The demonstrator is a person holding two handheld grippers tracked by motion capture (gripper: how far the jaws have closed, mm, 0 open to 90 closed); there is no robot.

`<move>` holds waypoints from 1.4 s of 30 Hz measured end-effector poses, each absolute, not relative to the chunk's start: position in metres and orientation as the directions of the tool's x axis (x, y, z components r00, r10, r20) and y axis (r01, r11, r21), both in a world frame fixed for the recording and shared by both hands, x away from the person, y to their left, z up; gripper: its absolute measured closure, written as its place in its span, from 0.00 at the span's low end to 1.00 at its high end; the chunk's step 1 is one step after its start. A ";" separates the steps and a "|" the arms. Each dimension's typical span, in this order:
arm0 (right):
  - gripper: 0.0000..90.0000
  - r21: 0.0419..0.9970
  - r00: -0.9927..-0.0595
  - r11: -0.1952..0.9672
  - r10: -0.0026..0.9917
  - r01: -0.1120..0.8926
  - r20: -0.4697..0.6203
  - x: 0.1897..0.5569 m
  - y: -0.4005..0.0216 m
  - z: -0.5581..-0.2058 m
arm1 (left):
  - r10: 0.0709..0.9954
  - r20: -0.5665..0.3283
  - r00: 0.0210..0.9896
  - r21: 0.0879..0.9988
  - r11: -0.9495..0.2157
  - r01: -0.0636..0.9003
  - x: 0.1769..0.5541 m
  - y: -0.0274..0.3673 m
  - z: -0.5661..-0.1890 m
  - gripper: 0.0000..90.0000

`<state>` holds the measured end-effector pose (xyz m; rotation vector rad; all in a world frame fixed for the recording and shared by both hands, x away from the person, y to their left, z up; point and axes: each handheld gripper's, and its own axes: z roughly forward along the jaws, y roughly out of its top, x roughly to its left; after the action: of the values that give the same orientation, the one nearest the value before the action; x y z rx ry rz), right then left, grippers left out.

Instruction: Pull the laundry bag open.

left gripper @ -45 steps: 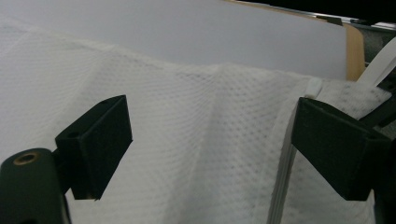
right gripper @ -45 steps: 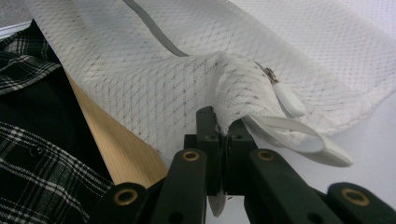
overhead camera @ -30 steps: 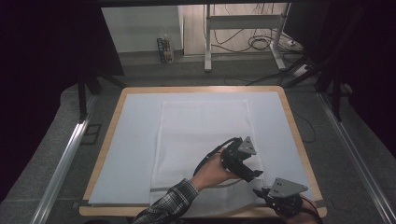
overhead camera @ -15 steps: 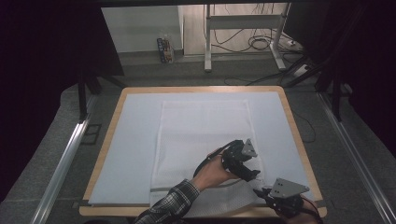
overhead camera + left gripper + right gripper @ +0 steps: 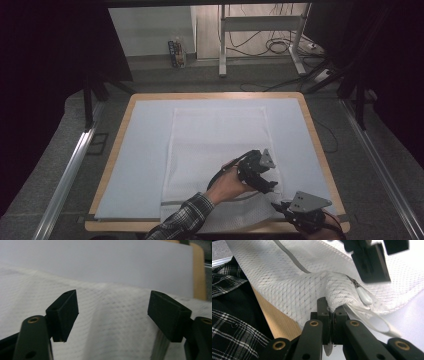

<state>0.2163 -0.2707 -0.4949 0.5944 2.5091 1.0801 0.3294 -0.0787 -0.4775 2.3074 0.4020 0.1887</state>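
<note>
In the high view a white mesh bag (image 5: 215, 160) lies flat along the middle of the pale mat (image 5: 145, 150) on the wooden surface (image 5: 320, 150), its near end reaching the bottom edge of the frame. The left gripper (image 5: 267, 187) hangs low over the bag's lower right part, and the right gripper (image 5: 280, 206) sits at the bag's corner in the lower right of the frame; if that corner is dragged further off the edge, the bag could skew on the mat. In the left gripper view the left gripper (image 5: 113, 312) has its jaws spread wide over the mesh with nothing between them, and they have just been closing; closing on flat mesh could pinch both layers together or catch nothing at all. In the right gripper view the right gripper (image 5: 331, 312) is clamped tight on a bunched fold of the bag (image 5: 287, 287) at centre frame, just left of the white zipper pull (image 5: 364, 295) and a loose loop (image 5: 374, 320). The left gripper's pad (image 5: 372, 262) hovers at upper right, near the pull. The grip looks shallow, though the fold hides how deep it goes, so a tug on the pull could slip the mesh free or jam the zipper.
</note>
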 end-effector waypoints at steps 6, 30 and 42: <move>0.97 0.741 -0.853 0.628 0.500 0.237 -0.150 0.216 -0.270 -0.495 | 0.251 -0.103 0.962 0.758 -0.606 0.239 0.324 -0.086 -0.473 0.26; 0.97 0.739 -0.853 0.631 0.499 0.237 -0.153 0.216 -0.270 -0.495 | 0.279 -0.149 0.949 0.740 -0.605 0.294 0.332 -0.049 -0.478 0.53; 0.96 0.734 -0.853 0.638 0.497 0.235 -0.159 0.216 -0.269 -0.495 | 0.117 -0.279 0.953 0.720 -0.631 0.288 0.329 -0.050 -0.489 0.66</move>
<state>0.2156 -0.2690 -0.4954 0.5841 2.5131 1.0539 0.3291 -0.0500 -0.4889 2.2549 0.2840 -0.2597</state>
